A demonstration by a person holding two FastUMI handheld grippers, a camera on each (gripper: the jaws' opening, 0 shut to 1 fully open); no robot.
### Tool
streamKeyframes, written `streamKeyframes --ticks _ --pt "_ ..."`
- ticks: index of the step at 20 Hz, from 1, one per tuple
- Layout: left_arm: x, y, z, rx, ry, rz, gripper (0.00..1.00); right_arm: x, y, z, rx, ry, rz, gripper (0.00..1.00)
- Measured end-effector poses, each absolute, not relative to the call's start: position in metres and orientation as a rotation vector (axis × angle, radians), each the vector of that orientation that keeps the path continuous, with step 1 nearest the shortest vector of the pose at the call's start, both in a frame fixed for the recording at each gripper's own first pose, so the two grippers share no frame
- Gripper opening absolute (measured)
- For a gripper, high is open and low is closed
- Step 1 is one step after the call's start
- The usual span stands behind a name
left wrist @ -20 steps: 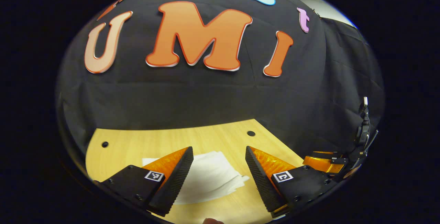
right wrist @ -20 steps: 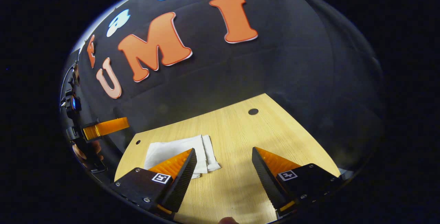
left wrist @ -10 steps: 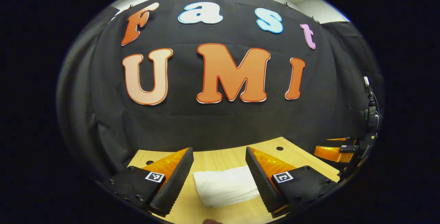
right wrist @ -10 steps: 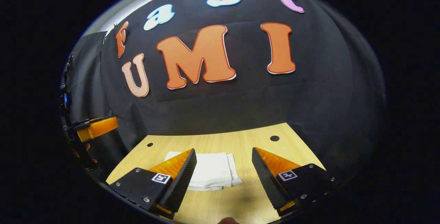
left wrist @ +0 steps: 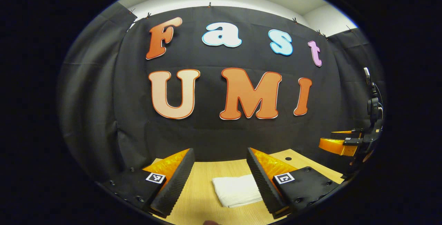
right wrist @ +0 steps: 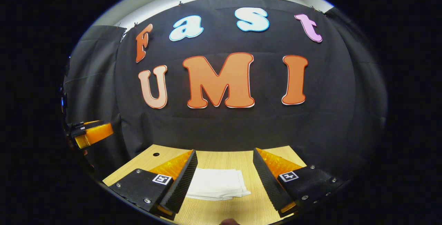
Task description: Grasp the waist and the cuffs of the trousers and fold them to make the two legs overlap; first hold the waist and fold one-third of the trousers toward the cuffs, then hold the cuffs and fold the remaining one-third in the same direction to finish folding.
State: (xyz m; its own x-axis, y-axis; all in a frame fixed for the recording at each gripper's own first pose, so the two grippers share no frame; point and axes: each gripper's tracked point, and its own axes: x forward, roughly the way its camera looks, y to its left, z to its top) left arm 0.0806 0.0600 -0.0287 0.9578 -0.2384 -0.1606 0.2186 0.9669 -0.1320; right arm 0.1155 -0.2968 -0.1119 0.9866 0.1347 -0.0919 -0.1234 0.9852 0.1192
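Observation:
The white trousers lie folded into a small flat packet on the wooden table. In the left gripper view my left gripper is open above the table, with the packet below the gap toward its right finger. In the right gripper view the same folded trousers lie under the gap of my right gripper, which is also open and holds nothing. Neither gripper touches the cloth. The right gripper shows far off at the right edge of the left gripper view, and the left gripper at the left edge of the right gripper view.
The table ends at the black cloth wall close behind the trousers. Small dark holes mark the tabletop near its back corners.
Both grippers have tilted up and pulled back from the table, so more wall and less tabletop shows. The folded trousers stay where they lay, and both grippers stay open.

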Motion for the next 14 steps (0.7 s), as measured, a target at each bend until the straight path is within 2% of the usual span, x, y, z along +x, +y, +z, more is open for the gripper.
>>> streamKeyframes --ticks 3,4,5,14 --pt "0.072 0.063 -0.023 -0.112 0.151 -0.239 0.99 0.107 -0.295 -0.102 0.102 0.081 0.114 0.97" --pt "0.07 0.063 -0.022 -0.11 0.149 -0.243 0.99 0.104 -0.295 -0.1 0.096 0.077 0.109 1.0" --pt "0.07 0.065 -0.022 -0.107 0.15 -0.242 0.98 0.104 -0.296 -0.1 0.091 0.082 0.101 0.97" --pt "0.067 0.075 0.019 -0.128 0.108 -0.274 0.98 0.089 -0.293 -0.059 0.13 0.047 0.056 0.97"
